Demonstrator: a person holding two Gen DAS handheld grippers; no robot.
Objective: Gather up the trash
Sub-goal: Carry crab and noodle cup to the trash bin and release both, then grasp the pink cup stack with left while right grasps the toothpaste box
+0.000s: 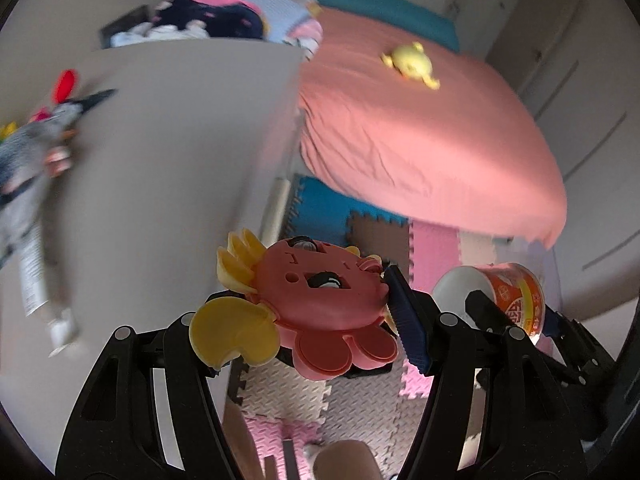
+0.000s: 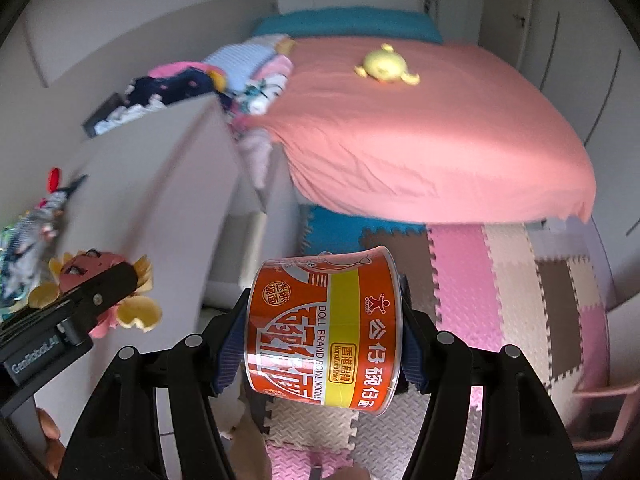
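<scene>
Presently both hand-held tools are loaded and carried above the interlocking foam floor mat (image 2: 516, 280) in pink, beige, brown and blue squares, near the foot of the bed with the salmon-pink cover (image 2: 432, 128). The right gripper (image 2: 320, 340) is clamped on the orange-and-yellow printed instant noodle bowl (image 2: 324, 332), its blue ribbed pads bearing on opposite sides of the wall, the bowl lying on its side between them. Judged from its thin wall and glossy wrap, this bowl is light, smooth and easily crushed; a moderate squeeze across the mid-wall, as now, appears the sounder hold, since the rim and base would offer less pad contact. Whether anything remains inside cannot be told: its mouth is not visible in either view. The left gripper (image 1: 308, 320) is closed on a flat salmon-red plastic toy with yellow fin-like parts (image 1: 320, 300), one blue pad (image 1: 404, 320) pressing its edge; the opposite pad is hidden behind the toy. That piece looks rigid and light, with thin yellow projections liable to snap, so a hold on the body is preferable. No trash receptacle is identifiable in either view. A dark open box (image 2: 116, 116) behind the pale cabinet (image 2: 168, 184) holds a heap of mixed clothing. A yellow plush toy (image 2: 384, 66) lies on the bed, well apart from both tools.
</scene>
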